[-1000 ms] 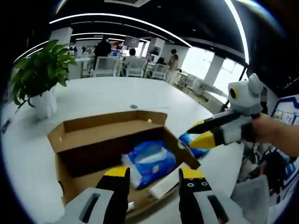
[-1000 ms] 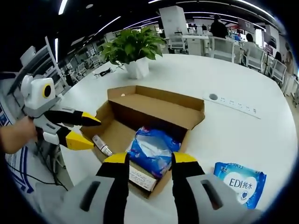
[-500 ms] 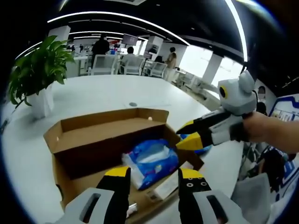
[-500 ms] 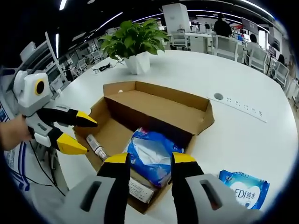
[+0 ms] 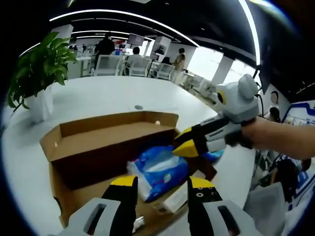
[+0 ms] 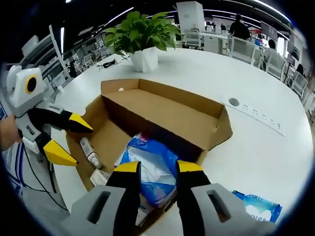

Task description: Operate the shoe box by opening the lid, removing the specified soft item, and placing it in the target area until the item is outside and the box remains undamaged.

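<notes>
Meanwhile, on a wide white table [image 6: 256, 147], a cardboard shoe box [image 6: 162, 105] stands with its lid folded back, and a blue-and-white soft pack [image 6: 147, 167] lies inside it toward the near end. The right gripper [image 6: 158, 169] hangs directly above that pack, jaws parted and holding nothing; in the left gripper view it reaches in from the right, yellow tips over the box. The left gripper [image 5: 162, 184] hovers at the box's near edge, jaws likewise apart and empty. A small tube [image 6: 88, 151] rests on the box floor beside the pack. A second blue pack [image 6: 258, 209] lies on the table outside the box, and a potted plant [image 6: 142, 39] stands beyond it.
</notes>
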### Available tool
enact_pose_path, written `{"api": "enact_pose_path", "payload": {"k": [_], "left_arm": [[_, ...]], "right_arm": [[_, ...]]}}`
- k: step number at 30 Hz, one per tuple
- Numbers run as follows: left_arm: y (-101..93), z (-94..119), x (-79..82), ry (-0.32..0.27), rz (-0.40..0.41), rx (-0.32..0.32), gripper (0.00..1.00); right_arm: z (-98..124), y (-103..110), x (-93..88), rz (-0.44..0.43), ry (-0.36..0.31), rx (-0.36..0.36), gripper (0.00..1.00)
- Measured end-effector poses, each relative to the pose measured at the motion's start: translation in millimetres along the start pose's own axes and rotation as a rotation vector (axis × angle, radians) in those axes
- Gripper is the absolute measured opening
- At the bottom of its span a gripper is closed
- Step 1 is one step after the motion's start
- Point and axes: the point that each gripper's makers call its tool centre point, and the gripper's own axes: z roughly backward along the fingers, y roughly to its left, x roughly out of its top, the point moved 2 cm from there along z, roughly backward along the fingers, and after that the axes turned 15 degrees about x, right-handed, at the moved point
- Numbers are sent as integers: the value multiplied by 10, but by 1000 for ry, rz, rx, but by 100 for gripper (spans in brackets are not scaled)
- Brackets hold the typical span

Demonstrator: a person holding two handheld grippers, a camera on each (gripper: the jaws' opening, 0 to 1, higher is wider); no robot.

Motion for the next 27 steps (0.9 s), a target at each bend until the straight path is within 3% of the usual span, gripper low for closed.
{"api": "enact_pose_path", "payload": {"k": [6, 13, 27], "left_arm": [[-16, -62, -8, 10, -12, -13, 40], [-29, -130, 4, 11, -14, -28, 40], [-45, -202, -31, 21, -20, -47, 39]], "right_arm": [[-43, -18, 29, 18, 9, 5, 23], [-141, -58, 27, 119, 92, 8, 23], [-239, -102, 19, 171, 157, 16, 20]]}}
